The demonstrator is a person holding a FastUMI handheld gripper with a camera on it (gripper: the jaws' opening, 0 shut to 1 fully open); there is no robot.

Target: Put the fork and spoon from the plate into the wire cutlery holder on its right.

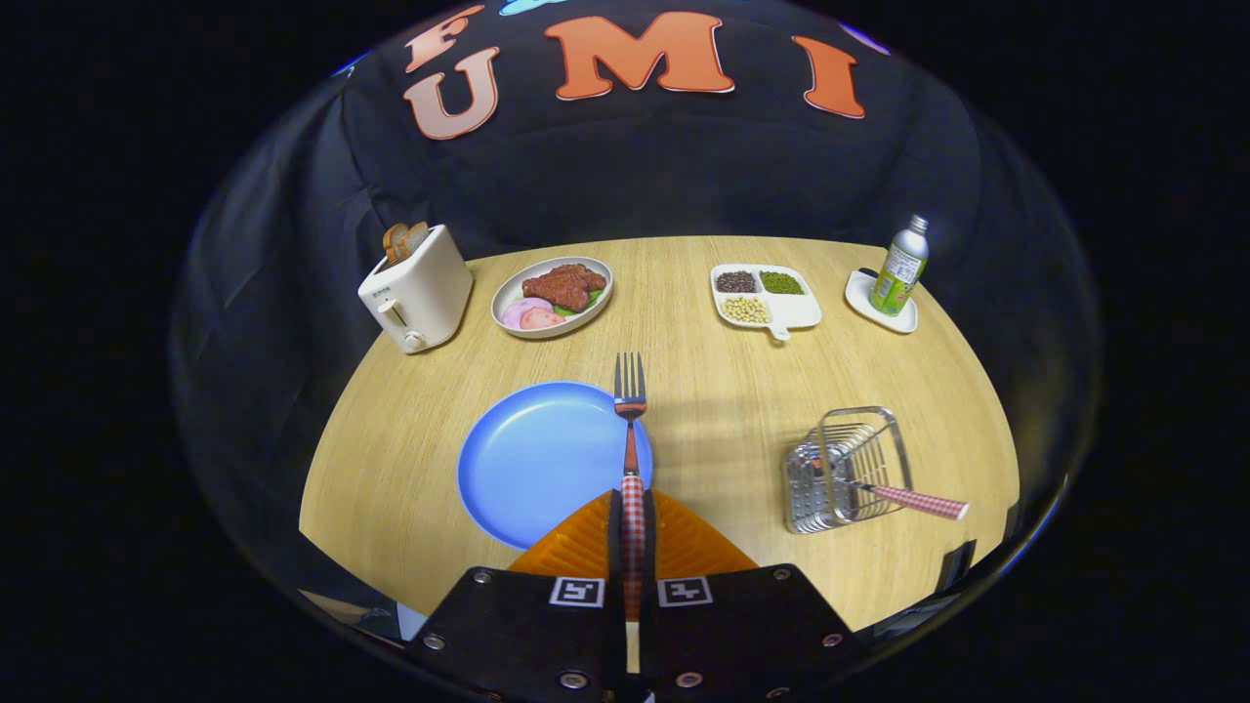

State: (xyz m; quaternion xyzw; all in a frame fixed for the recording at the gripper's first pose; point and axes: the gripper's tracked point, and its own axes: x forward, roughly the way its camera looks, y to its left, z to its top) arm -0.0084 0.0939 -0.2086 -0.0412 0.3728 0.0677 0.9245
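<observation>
Between your gripper's (633, 532) closed fingers sits the fork (631, 430), gripped by its red-checked handle, steel tines pointing ahead, above the blue plate's (527, 459) edge.

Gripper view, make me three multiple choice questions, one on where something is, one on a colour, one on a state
1. Where is the wire holder?
A. right of the blue plate
B. behind the toaster
C. on the blue plate

2. What colour is the handle of the fork?
A. plain green
B. red and white check
C. black

3. What are the gripper fingers doing?
A. open above the plate
B. shut on nothing
C. shut on the fork

Answers: 1 A, the holder stands to the plate's right. 2 B, the check shows between the fingers. 3 C, both fingers press the handle, tines pointing ahead.
</observation>
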